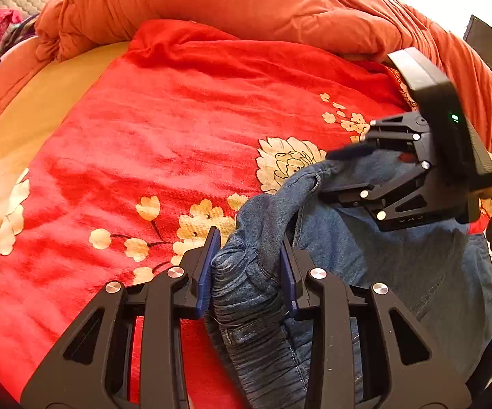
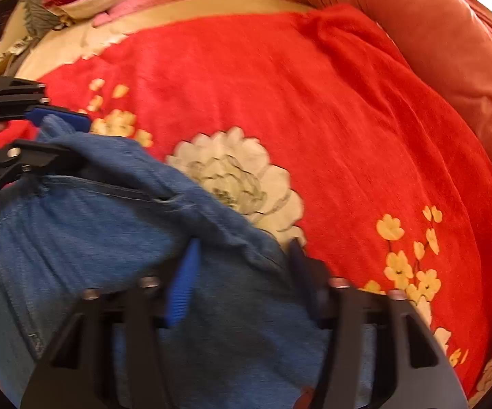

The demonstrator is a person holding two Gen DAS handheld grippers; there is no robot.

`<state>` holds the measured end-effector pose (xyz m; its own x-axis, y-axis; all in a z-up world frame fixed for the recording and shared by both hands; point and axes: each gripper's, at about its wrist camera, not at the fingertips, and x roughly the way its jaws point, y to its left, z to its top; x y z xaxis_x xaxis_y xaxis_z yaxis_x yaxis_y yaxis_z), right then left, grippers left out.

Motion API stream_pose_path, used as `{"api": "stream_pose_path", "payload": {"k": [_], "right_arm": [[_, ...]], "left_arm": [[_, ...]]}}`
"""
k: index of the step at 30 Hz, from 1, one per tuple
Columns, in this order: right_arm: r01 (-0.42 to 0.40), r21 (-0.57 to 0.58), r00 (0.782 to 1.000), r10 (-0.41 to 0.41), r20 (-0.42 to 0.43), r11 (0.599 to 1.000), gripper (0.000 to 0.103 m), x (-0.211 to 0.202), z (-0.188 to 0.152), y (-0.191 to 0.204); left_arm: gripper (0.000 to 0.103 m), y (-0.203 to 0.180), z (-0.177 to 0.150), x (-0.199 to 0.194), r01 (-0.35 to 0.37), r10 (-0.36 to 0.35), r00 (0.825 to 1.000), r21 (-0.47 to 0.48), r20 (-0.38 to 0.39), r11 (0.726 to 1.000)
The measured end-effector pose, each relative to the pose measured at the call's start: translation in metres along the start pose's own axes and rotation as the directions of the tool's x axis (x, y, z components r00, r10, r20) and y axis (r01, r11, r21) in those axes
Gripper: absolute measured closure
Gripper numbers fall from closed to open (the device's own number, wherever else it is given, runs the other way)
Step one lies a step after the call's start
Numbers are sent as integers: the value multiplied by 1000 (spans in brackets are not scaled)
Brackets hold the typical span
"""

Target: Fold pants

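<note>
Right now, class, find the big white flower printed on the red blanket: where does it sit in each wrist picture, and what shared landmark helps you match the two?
Left wrist view: the big white flower sits right of centre, just above the bunched edge of the jeans.
Right wrist view: it sits at the centre, touching the upper right edge of the jeans.
Shared landmark: the rolled orange quilt along the top.

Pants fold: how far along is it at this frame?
Early. Done: the denim pants lie on the red floral blanket, and the left gripper is clamped on a bunched part of the elastic waistband. In hand: the right gripper straddles a raised ridge of denim; blur hides whether its pads press it. Left: no neat fold shows yet; the fabric is still rumpled, so the folding itself remains.
</note>
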<state>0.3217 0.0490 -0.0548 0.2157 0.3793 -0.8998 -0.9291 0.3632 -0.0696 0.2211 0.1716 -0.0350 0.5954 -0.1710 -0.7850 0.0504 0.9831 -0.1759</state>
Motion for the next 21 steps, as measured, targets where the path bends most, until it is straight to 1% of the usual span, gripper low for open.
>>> {"api": "stream_pose_path", "payload": {"k": [1,2,3,5,6,8,10,12,14,15,16,19,21], "right_arm": [[-2,4,1000,1,19,1000,80,-4,-2,4],[7,16,999,-7,32,1000,92,-7,-5,6],[18,27,999,-19,38,999,95,-10,-8,8],[47,45,996,-50,75,998,96,-23,-15,10],[60,56,993,-65,103,997,96,-31,-18,14],[87,82,984,-98,146,993,96,-48,-24,20],[107,111,974,-126,190,988,96,-67,-30,27],[112,130,967,-138,215,985,96,-78,-33,30],[119,156,961,-154,232,981,96,-88,-38,36],[122,167,958,-161,239,978,96,-92,-40,39],[125,183,954,-169,246,975,96,-97,-44,43],[134,223,942,-194,274,966,96,-109,-56,52],[114,274,932,-199,303,955,96,-121,-67,60]], "left_arm": [[78,0,0,0,0,0,1000,2,2,1000],[78,0,0,0,-7,7,1000,6,2,1000],[78,0,-1,0,-10,10,1000,11,5,1000],[76,0,-2,1,-18,18,1000,19,8,1000],[73,0,-3,2,-23,23,1000,22,14,999],[71,-1,-5,5,-42,41,999,45,12,998],[64,-3,-6,8,-43,42,999,53,16,998],[64,-7,-7,9,-41,40,999,71,19,997],[67,-8,-7,8,-37,35,999,74,25,997],[74,-8,-7,5,-27,25,999,70,28,997],[76,-9,-8,0,-16,14,999,63,38,998],[78,-12,-9,-20,12,-17,996,64,87,998],[78,-18,-12,-37,18,-28,992,79,124,997]]}}
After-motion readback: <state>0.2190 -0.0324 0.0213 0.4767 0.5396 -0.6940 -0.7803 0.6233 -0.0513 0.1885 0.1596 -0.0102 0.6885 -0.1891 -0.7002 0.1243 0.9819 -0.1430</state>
